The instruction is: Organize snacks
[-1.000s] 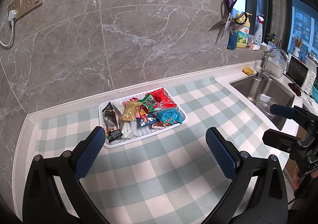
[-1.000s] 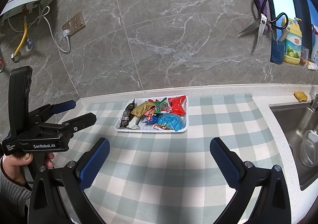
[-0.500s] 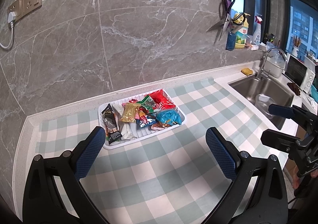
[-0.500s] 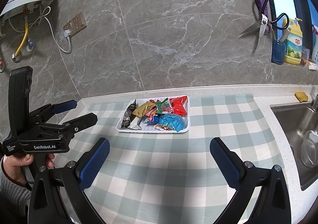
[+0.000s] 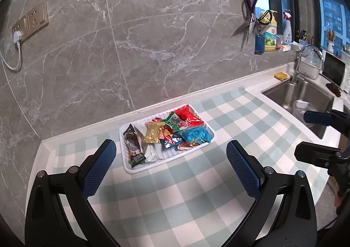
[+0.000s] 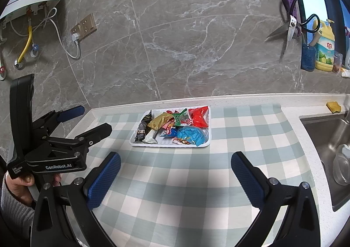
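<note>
- White ribbed plastic tray (image 5: pixel 131 167) of mixed snack packets sits on the green-and-white checked mat (image 5: pixel 196 192), near the grey marble wall; over the last second both cameras have drifted only slightly and nothing in the tray has moved.
- Left gripper (image 5: pixel 170 160) and right gripper (image 6: pixel 175 171) hover short of the tray, well apart from it, blue-padded fingers spread wide and holding nothing.
- Every packet in view, including the red foil bag (image 5: pixel 188 115), the blue crinkled bag (image 5: pixel 196 134), the gold wrapper (image 5: pixel 153 132) and the dark bar packet (image 5: pixel 132 145), already lies inside the tray, so the sorting looks finished or close to it; this is a judgement.
- Overlapping wrappers hide how many packets there are, and their print is too small to read.
- Fisheye edges cut off the steel sink (image 5: pixel 301 96) and the counter's near side; stray snacks there could not be seen.
- One hand (image 6: pixel 18 183) grips the left tool's handle, its sleeve partly out of frame.
</note>
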Demonstrator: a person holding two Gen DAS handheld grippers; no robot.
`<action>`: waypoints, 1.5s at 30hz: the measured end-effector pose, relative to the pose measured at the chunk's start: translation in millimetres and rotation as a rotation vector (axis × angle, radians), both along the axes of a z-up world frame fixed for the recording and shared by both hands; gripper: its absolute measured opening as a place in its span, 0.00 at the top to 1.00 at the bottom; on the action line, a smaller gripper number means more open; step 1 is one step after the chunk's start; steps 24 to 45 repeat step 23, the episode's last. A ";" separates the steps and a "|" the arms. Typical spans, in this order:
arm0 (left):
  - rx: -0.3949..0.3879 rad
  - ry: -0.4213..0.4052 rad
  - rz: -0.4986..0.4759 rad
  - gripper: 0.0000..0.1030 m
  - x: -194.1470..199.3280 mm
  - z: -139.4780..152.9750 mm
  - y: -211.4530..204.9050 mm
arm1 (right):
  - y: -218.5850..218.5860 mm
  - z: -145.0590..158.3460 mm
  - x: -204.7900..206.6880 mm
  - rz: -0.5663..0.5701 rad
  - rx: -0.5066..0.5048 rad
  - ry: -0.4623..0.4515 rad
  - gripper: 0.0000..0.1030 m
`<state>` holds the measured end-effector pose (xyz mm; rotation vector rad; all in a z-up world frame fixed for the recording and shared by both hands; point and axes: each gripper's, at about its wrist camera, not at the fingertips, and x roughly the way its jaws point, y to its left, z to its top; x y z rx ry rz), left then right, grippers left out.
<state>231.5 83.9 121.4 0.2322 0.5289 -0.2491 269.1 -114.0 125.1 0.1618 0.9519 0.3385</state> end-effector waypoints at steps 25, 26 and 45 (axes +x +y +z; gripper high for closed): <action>0.040 -0.003 0.115 0.01 15.2 -23.2 -1.5 | -1.0 -14.8 5.6 -0.021 0.011 0.030 0.00; 0.040 -0.003 0.115 0.01 15.2 -23.2 -1.5 | -1.0 -14.8 5.6 -0.021 0.011 0.030 0.00; 0.040 -0.003 0.115 0.01 15.2 -23.2 -1.5 | -1.0 -14.8 5.6 -0.021 0.011 0.030 0.00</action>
